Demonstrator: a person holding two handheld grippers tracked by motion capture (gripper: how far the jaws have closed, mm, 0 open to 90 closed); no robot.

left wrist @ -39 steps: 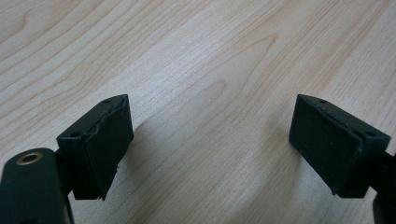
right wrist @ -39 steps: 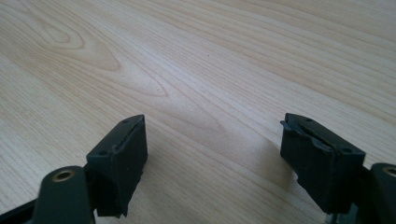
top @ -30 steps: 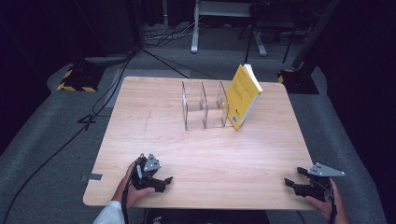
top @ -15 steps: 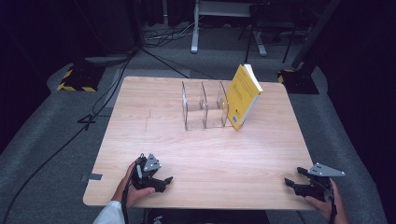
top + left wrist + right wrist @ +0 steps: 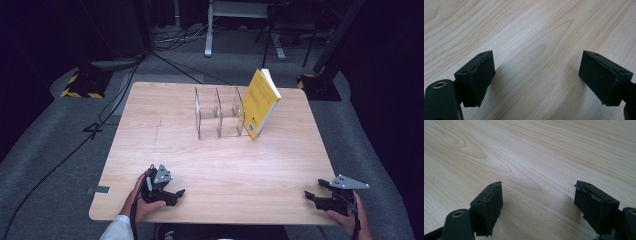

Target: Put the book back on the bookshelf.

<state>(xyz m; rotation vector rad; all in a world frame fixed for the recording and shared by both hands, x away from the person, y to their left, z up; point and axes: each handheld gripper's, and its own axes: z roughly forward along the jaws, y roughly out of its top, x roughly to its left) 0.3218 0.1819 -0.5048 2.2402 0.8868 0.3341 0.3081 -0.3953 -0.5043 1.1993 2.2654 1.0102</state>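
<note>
Left gripper (image 5: 176, 192): rests at the near left part of the table (image 5: 165, 125), held in the person's left hand (image 5: 140, 202); its jaws stand wide apart with nothing between them.
Left gripper, close view: the left gripper (image 5: 536, 75) shows two black pads (image 5: 477, 80) far from each other, with bare wood grain under and between them; they clamp nothing.
Right gripper (image 5: 310, 195): sits at the near right corner of the table, held in the person's right hand (image 5: 350, 215), a grey three-cornered plate on top; its jaws are spread wide and empty.
Right gripper, close view: the right gripper (image 5: 537, 200) has its pads (image 5: 487, 207) well apart, low over the wood; whether they touch the surface I cannot tell.
Book (image 5: 261, 102): yellow, standing tilted at the far middle of the table, leaning against the right end of the rack, well apart from both grippers.
Rack (image 5: 219, 112): clear plastic with upright dividers, at the far middle of the table, just left of the book and touching it.
Gap between grippers: wide, with bare tabletop between.
</note>
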